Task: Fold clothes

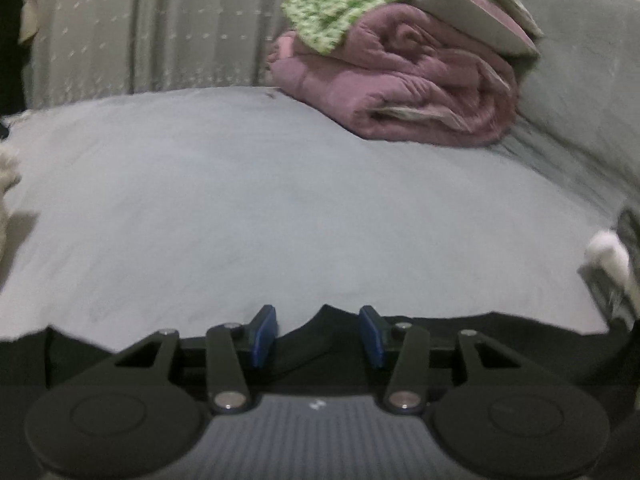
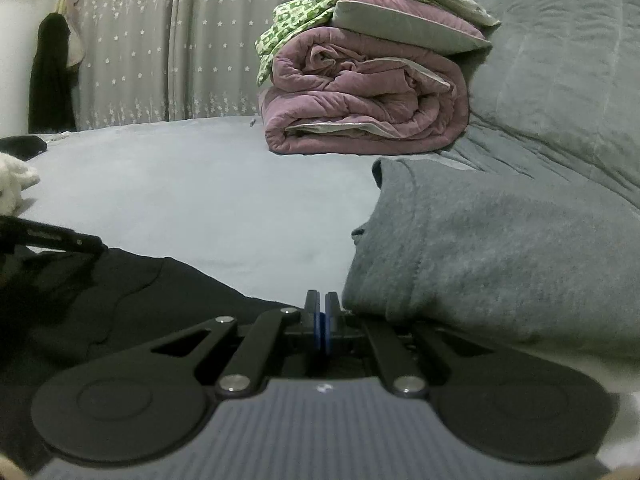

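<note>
**Grippers low over the black garment on the bed**

Fabric first: the black garment (image 2: 120,292) lies flat on the pale sheet (image 1: 280,200), its edge under both tools. My left gripper (image 1: 318,334) stands wide apart above that edge, nothing between the blue pads (image 1: 264,336). My right gripper (image 2: 322,320) has its pads pressed together; whether cloth is pinched there I cannot tell. A grey garment (image 2: 500,260) lies just beside it. A folded purple quilt (image 2: 360,108) sits farther back.

Right claw (image 2: 322,322) closed at black garment's (image 2: 120,292) edge — grey sweatshirt (image 2: 480,248) just beside.
</note>
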Available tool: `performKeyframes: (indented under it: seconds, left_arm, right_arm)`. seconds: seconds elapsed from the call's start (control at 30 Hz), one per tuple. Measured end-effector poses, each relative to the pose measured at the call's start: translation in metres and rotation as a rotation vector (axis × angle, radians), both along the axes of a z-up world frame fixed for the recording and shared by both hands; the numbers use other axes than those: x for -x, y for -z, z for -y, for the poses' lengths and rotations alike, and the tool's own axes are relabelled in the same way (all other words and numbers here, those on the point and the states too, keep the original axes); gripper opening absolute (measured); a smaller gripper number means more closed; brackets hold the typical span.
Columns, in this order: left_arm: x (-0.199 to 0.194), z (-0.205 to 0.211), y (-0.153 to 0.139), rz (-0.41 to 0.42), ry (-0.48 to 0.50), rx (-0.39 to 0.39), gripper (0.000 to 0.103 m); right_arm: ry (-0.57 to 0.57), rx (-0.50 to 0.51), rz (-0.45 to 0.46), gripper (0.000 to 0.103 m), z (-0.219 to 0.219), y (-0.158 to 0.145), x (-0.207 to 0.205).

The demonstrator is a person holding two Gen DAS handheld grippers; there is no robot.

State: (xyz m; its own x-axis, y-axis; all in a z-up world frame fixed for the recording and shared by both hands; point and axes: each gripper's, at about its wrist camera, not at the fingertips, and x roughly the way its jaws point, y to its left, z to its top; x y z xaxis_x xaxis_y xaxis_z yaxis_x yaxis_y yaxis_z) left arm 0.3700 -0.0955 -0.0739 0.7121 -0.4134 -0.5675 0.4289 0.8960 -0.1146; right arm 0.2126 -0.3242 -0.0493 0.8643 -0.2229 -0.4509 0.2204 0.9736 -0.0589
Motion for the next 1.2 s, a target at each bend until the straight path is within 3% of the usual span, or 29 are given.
performKeyframes:
  seconds: [0.03, 0.07, 0.13, 0.3, 0.63, 0.73, 0.77, 0.8, 0.87, 0.93, 1.03, 1.2]
  left_arm:
    - [0.000, 0.004, 0.000, 0.008, 0.014, -0.020, 0.032]
    - [0.002, 0.008, 0.000, 0.024, 0.022, -0.040, 0.018]
    - [0.006, 0.016, -0.002, 0.056, 0.036, -0.080, 0.003]
    - [0.013, 0.004, -0.014, 0.149, -0.054, 0.009, 0.003]
    - [-0.009, 0.021, 0.003, 0.054, -0.111, -0.083, 0.003]
    - [-0.005, 0.025, 0.000, 0.070, -0.120, -0.114, 0.009]
    - [-0.001, 0.022, -0.002, 0.071, -0.132, -0.099, 0.020]
    - [0.002, 0.019, -0.005, 0.071, -0.145, -0.084, 0.039]
    - [0.009, 0.012, -0.009, 0.071, -0.169, -0.054, 0.051]
    - [0.022, 0.004, -0.014, 0.064, -0.182, -0.013, 0.052]
    - [0.043, -0.005, -0.018, 0.066, -0.203, -0.015, 0.055]
    - [0.078, -0.023, -0.026, 0.039, -0.241, 0.005, 0.061]
  right_arm:
    - [0.000, 0.003, 0.002, 0.002, -0.002, 0.000, 0.000]
    - [-0.001, 0.009, 0.005, 0.002, -0.003, 0.000, 0.000]
    - [-0.001, 0.026, 0.011, 0.002, -0.006, 0.002, -0.001]
    - [0.011, 0.059, 0.077, 0.002, -0.008, -0.003, 0.003]
    - [0.017, 0.241, 0.025, 0.003, -0.023, 0.019, -0.017]
    - [0.022, 0.263, 0.023, 0.004, -0.025, 0.020, -0.017]
    - [0.024, 0.266, 0.027, 0.006, -0.026, 0.020, -0.016]
    - [0.026, 0.268, 0.031, 0.008, -0.026, 0.020, -0.015]
    - [0.029, 0.270, 0.037, 0.013, -0.026, 0.019, -0.014]
    - [0.027, 0.258, 0.039, 0.017, -0.026, 0.018, -0.012]
    - [0.005, 0.224, 0.049, 0.037, -0.028, 0.014, -0.010]
    - [-0.020, 0.158, 0.053, 0.038, -0.029, 0.005, -0.005]
